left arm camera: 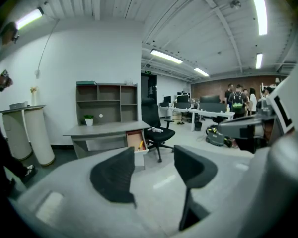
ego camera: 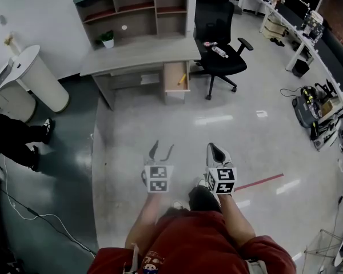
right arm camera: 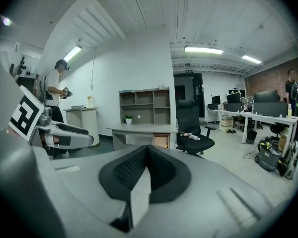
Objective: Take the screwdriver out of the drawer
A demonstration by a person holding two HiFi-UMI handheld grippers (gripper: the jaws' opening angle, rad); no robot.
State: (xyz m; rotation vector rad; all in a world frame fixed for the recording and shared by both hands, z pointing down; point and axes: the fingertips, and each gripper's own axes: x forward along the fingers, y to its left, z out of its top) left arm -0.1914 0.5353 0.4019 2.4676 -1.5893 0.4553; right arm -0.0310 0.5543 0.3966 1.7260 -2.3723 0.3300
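Far ahead, the open drawer [ego camera: 176,76] juts out of the grey desk [ego camera: 140,55]; a yellow-handled screwdriver [ego camera: 182,79] lies in it. In the left gripper view the drawer [left arm camera: 135,140] and the screwdriver [left arm camera: 141,145] appear small beyond the jaws. Held low over the floor, well short of the desk, my left gripper [ego camera: 163,148] [left arm camera: 154,152] stands open with nothing between its jaws. Beside it, my right gripper [ego camera: 212,148] [right arm camera: 146,152] is shut and empty; its view shows the drawer [right arm camera: 161,141] in the distance.
A black office chair [ego camera: 220,59] with small items on its seat stands right of the drawer. A shelf unit [ego camera: 138,7] and a potted plant [ego camera: 107,39] sit on the desk. A white round cabinet [ego camera: 40,76] and a person's legs [ego camera: 17,138] are at left. Work desks [ego camera: 308,33] line the right.
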